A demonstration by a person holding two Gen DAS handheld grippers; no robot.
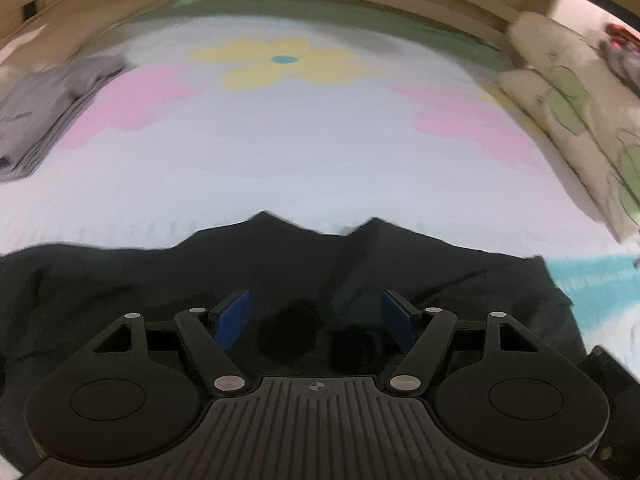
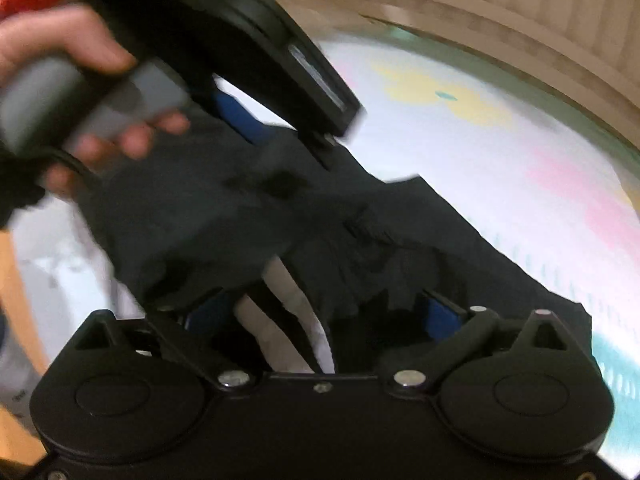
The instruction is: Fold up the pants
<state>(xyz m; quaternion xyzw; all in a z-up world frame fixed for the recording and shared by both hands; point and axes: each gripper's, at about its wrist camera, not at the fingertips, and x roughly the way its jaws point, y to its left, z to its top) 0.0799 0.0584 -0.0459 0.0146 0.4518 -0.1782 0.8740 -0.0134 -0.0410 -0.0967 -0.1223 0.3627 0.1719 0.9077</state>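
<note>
Nearest us, our right gripper stands wide open over the black pants, pads clear of the cloth. Our left gripper is partly open above the same pants, holding nothing. We should pinch matching edges, lift evenly and lay them flat on the flowered blanket. No containers in sight.

Grey garment: far left of tongs, blurred, cut by edge.
Pants: smeared; left pad half hidden.
</note>
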